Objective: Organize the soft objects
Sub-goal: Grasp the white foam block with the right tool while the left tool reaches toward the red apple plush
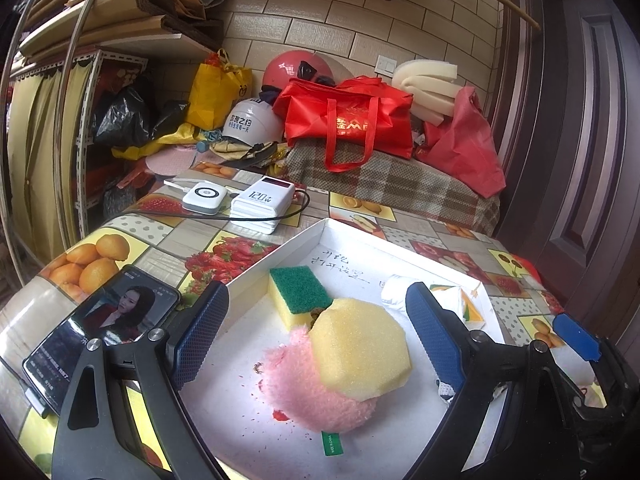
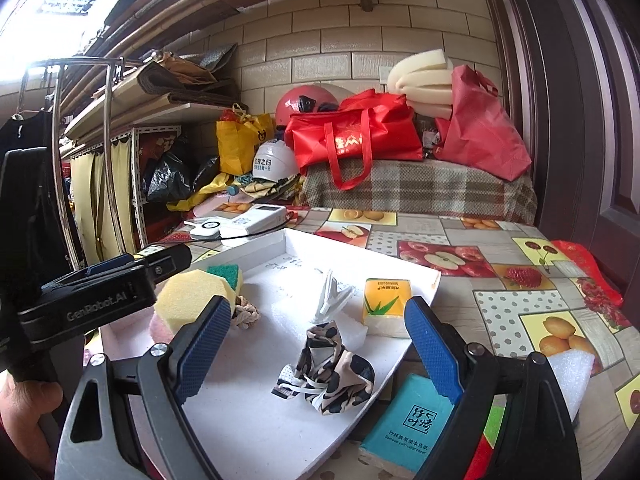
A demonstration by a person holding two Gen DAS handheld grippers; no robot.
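Between the wide-open, empty fingers of the left gripper (image 1: 316,332), a yellow octagonal foam sponge (image 1: 360,348) was recorded atop a pink fluffy pad (image 1: 308,392).

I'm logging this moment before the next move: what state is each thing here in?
Left claw: open, empty.
Right claw: open, empty.
White tray: uncovered, holding soft items.
Yellow sponge: lying on the pink puff.
Pink puff: flat, partly covered.
Green-topped sponge: green side up.
Patterned cloth: crumpled.
Yellow tissue pack: in tray.
Teal tissue pack: outside tray.
Phone: screen on.
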